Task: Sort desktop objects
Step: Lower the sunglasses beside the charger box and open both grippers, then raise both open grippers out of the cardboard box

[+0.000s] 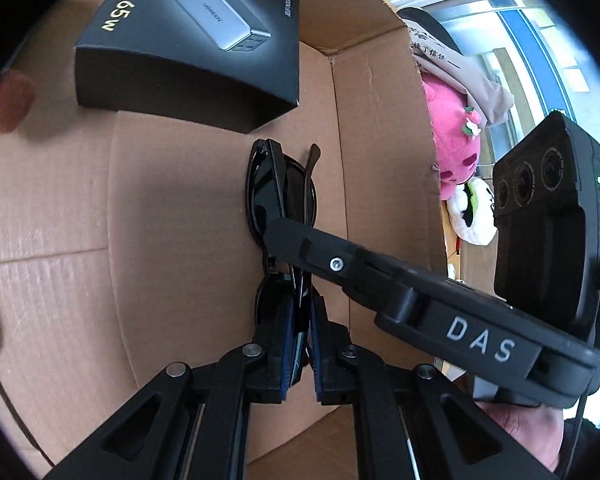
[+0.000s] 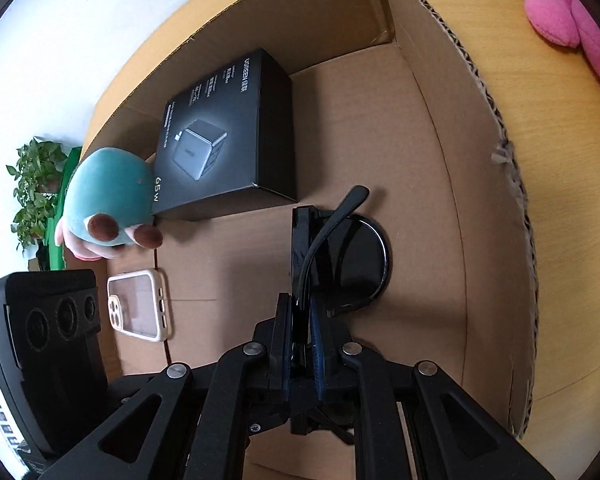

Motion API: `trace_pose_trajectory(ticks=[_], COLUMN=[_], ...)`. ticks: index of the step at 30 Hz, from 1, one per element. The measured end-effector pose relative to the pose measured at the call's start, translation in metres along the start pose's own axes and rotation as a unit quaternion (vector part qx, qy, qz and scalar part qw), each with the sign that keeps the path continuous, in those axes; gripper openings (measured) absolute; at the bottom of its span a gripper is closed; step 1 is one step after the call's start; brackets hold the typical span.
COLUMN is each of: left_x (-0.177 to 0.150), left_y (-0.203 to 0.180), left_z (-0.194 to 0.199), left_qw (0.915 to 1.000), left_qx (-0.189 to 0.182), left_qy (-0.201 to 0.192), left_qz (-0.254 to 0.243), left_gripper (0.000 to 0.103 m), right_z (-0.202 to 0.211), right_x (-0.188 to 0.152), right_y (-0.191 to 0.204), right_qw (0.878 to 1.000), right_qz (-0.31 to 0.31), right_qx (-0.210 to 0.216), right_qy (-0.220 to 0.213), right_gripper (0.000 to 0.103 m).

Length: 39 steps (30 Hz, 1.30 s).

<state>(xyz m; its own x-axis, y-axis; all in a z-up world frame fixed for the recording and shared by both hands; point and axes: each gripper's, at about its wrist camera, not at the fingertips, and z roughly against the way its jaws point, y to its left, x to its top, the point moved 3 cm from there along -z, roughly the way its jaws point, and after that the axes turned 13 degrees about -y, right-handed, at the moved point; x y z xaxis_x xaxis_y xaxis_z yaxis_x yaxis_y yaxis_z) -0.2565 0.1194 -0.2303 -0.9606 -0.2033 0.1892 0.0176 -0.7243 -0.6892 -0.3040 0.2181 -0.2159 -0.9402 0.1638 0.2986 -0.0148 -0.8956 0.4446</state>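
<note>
Sunglasses, black-framed with dark round lenses and folded arms (image 1: 278,196), hang just over the floor of the brown corrugated cardboard box (image 1: 160,184), clenched at both ends. The left gripper (image 1: 300,344) pinches one lens end between its fingers; the right gripper (image 2: 300,320) pinches the other. Their long axis runs straight out from each gripper toward the black cardboard charger carton (image 2: 228,132), which lies beyond and left. Both hands are equally near, so release looks like the next move.
</note>
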Motion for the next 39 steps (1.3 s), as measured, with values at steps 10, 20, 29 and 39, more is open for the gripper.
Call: trace_pose_trajectory(ticks=[10, 20, 29, 39], left_x=[-0.003, -0.044, -0.08, -0.119], left_y=[-0.03, -0.086, -0.119, -0.137], left_z=[0.049, 0.176, 0.245, 0.261], left_qw=[0.9949, 0.9534, 0.9138, 0.9113], left_qx=[0.06, 0.165, 0.24, 0.24], left_qy=[-0.054, -0.19, -0.263, -0.273], left_qz=[-0.061, -0.166, -0.195, -0.194], left_gripper=[0.05, 0.077, 0.08, 0.08], right_z=[0.038, 0.175, 0.249, 0.288], right_x=[-0.002, -0.034, -0.083, -0.123], right_y=[0.015, 0.068, 0.084, 0.085], right_qw=[1.0, 0.983, 0.971, 0.967], right_qz=[0.018, 0.132, 0.169, 0.179], right_qx=[0.002, -0.024, -0.02, 0.007], right_qy=[-0.007, -0.125, -0.17, -0.181], right_gripper=[0.069, 0.098, 0.102, 0.102])
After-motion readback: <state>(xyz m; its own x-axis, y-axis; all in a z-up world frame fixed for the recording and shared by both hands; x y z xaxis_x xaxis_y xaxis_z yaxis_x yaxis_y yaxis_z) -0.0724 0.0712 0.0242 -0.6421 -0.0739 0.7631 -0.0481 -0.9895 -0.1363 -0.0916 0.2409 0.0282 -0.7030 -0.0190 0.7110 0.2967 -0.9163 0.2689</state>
